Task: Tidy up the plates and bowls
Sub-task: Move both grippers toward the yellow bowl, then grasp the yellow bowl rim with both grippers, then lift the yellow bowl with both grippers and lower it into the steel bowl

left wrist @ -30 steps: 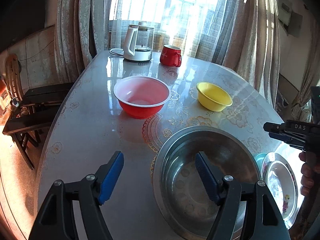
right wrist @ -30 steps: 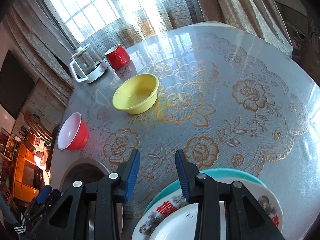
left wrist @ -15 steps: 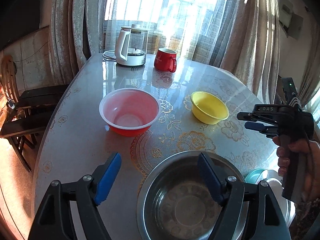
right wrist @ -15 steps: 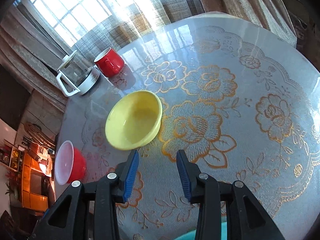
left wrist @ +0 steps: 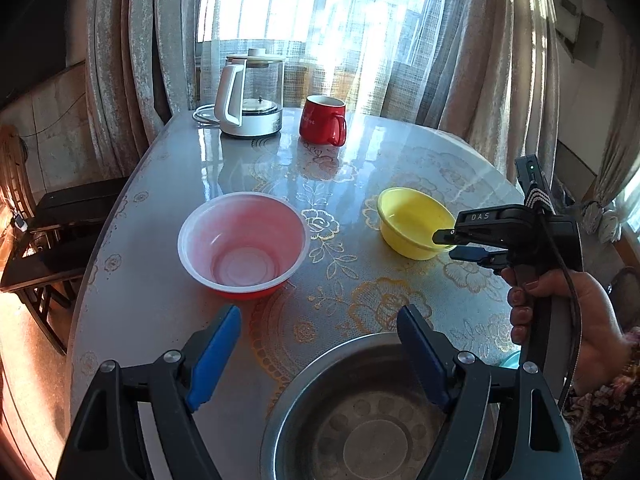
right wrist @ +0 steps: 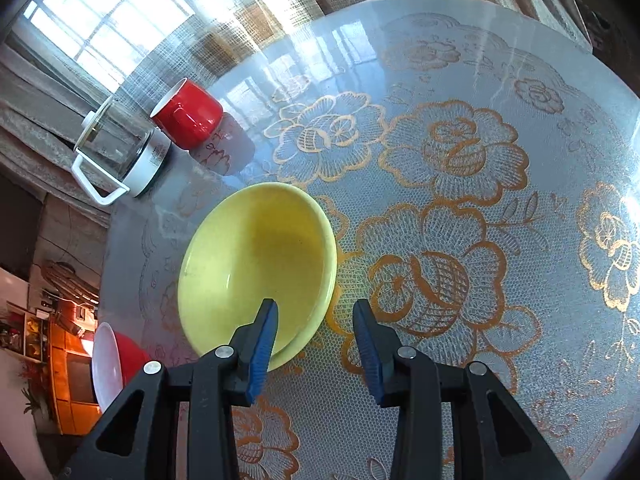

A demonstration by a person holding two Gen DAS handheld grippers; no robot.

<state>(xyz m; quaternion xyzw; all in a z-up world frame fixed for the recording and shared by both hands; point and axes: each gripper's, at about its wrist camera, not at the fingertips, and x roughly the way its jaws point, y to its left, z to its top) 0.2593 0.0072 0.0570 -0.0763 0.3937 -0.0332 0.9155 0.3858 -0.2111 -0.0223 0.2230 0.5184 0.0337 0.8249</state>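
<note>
A yellow bowl (left wrist: 412, 221) (right wrist: 256, 272) sits on the table's right half. My right gripper (right wrist: 315, 312) (left wrist: 444, 245) is open; its left finger is over the bowl's near rim and its right finger outside it. A red bowl with a white inside (left wrist: 243, 242) (right wrist: 114, 358) stands left of centre. A large steel basin (left wrist: 360, 412) lies at the near edge. My left gripper (left wrist: 318, 328) is open and empty, hovering above the basin's far rim.
A glass kettle with a white handle (left wrist: 250, 96) (right wrist: 116, 156) and a red mug (left wrist: 323, 125) (right wrist: 188, 114) stand at the far edge by the curtained window. A teal plate edge (left wrist: 511, 359) shows beside the basin. Dark chairs (left wrist: 60, 220) stand left of the table.
My right gripper has moved forward from the stacked plates to the yellow bowl's near rim. My left gripper has pulled back and risen, so less of the basin shows.
</note>
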